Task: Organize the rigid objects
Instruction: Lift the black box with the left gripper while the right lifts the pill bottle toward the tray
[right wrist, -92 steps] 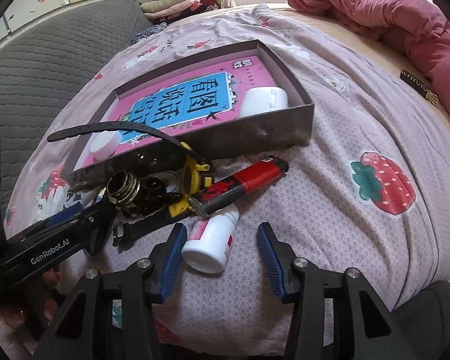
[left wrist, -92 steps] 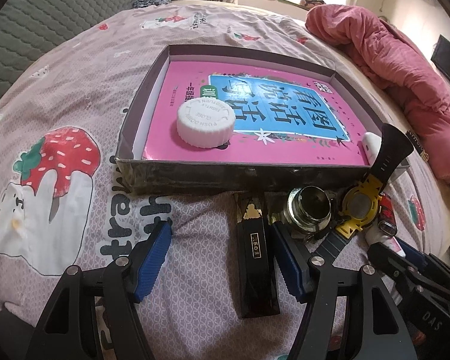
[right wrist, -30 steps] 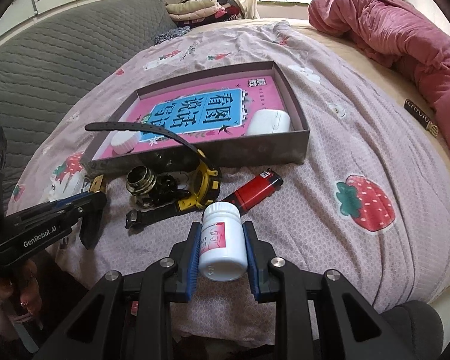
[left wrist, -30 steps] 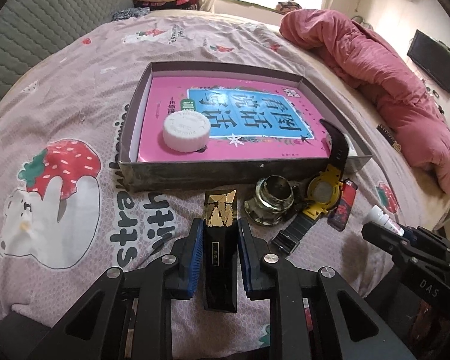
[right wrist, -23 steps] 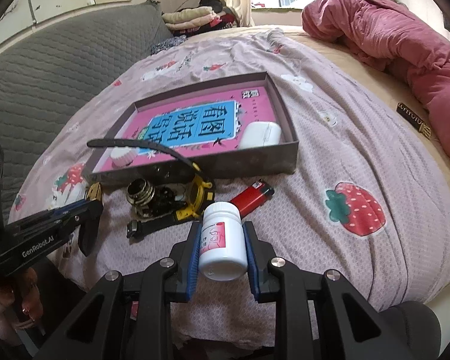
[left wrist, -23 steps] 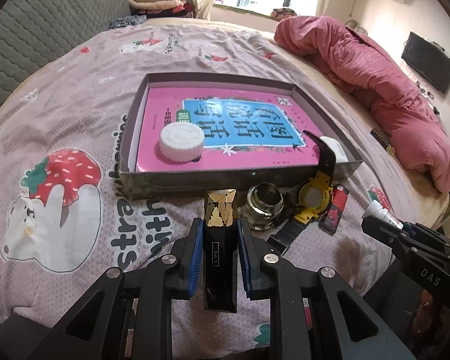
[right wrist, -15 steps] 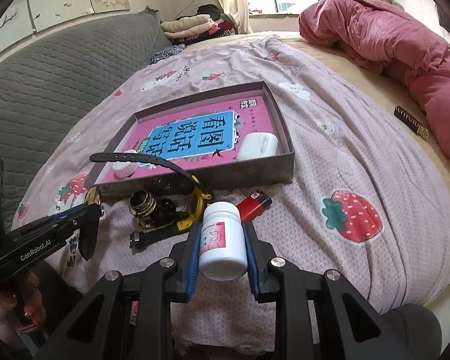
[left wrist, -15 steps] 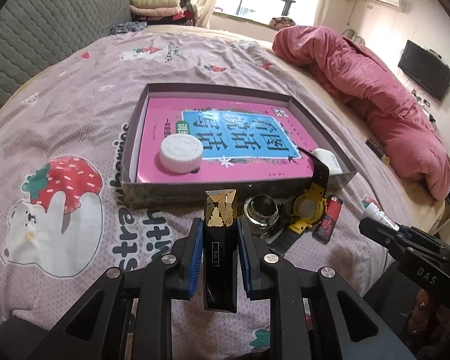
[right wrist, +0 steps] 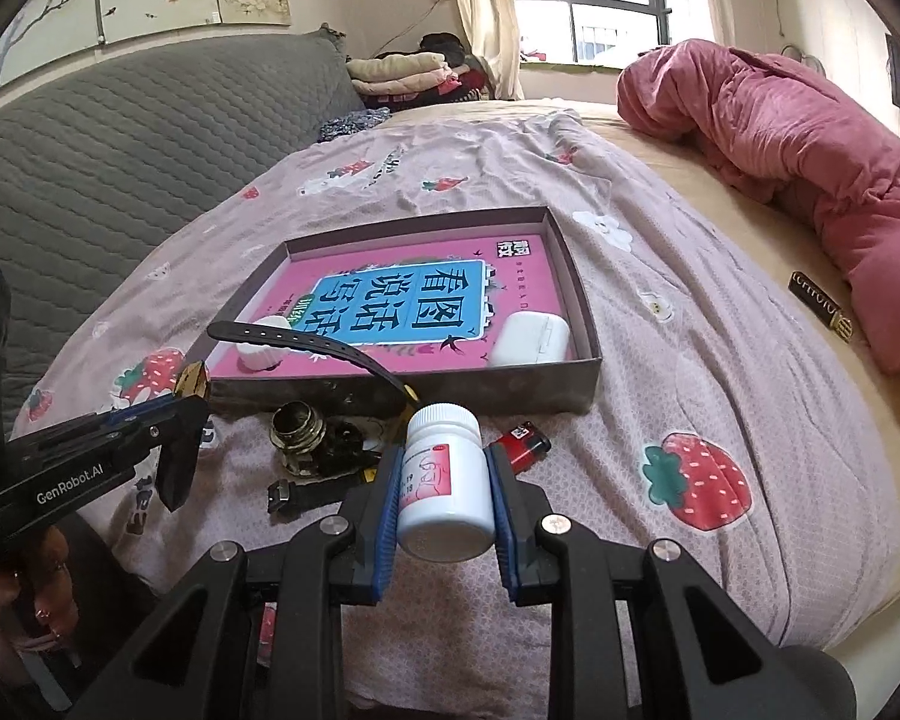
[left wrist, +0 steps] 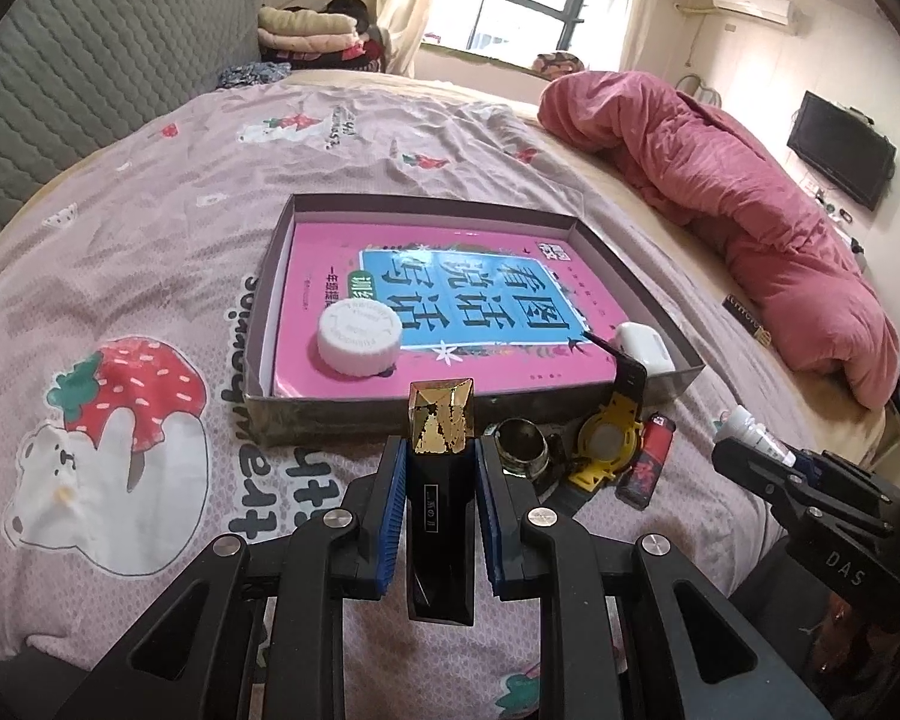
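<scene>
Bed sheet (left wrist: 150, 252), strawberry-and-bear print, covered the bed; pink quilt (left wrist: 750, 198) lay heaped at 2 o'clock in the left wrist view. Shallow grey box (left wrist: 342, 417) sat mid-sheet w/ a pink book (left wrist: 480, 312) flat inside; on the book, a white cap (left wrist: 359, 339) at approx. 8 o'clock and a white earbud case (right wrist: 529, 339) at the box's near right corner. Left gripper (left wrist: 437, 468) was clenched on a black-and-gold case (left wrist: 439, 480), held clear of the sheet, just short of the box's near wall. Right gripper (right wrist: 441, 474) grasped a white pill bottle (right wrist: 444, 480), pads pressed to both sides, cap pointing toward the box. Outside the near wall lay a yellow watch (left wrist: 603, 444) w/ black strap arching over the box edge, a glass jar (left wrist: 521, 444) just beside it at 9 o'clock, and a red lighter (right wrist: 523, 438) at 3 o'clock of the watch.
</scene>
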{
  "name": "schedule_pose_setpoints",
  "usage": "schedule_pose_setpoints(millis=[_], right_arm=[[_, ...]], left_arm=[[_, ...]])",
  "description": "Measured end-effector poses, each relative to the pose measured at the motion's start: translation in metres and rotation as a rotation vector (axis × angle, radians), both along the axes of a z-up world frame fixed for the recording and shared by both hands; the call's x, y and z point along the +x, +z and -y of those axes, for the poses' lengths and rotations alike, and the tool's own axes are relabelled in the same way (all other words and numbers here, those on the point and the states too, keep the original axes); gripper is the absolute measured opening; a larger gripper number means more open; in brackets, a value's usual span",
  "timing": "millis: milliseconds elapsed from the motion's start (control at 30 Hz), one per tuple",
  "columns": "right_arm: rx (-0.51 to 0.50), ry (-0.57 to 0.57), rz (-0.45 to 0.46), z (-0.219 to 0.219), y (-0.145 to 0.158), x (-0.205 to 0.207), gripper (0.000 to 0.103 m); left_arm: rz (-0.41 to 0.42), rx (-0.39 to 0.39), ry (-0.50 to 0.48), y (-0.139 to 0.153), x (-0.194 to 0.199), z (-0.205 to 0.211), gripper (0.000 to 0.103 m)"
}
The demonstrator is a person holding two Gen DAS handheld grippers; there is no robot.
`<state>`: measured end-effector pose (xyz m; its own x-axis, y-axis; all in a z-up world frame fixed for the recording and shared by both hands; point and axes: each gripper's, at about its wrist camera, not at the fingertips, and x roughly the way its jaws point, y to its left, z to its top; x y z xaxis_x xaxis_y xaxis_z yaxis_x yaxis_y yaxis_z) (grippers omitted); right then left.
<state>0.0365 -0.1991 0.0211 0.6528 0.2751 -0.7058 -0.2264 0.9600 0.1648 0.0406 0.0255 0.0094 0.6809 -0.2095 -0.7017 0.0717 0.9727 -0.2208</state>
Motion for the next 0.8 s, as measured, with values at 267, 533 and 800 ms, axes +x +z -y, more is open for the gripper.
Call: schedule_pose_setpoints(millis=[267,533,800], right_arm=[[-0.042,-0.001,0.039,-0.002,0.003,0.001,0.027],[-0.057,-0.007,0.056,-0.002,0.003,0.004,0.027],[-0.043,-0.042,0.088,0.006,0.01,0.005,0.027]], left_arm=[[0.025,0.015,0.011,0.003,0.005,-0.006,0.022],[0.023,0.0,0.043,0.0,0.014,-0.019,0.022],[0.039,-0.003,0.068,0.001,0.02,-0.029,0.022]])
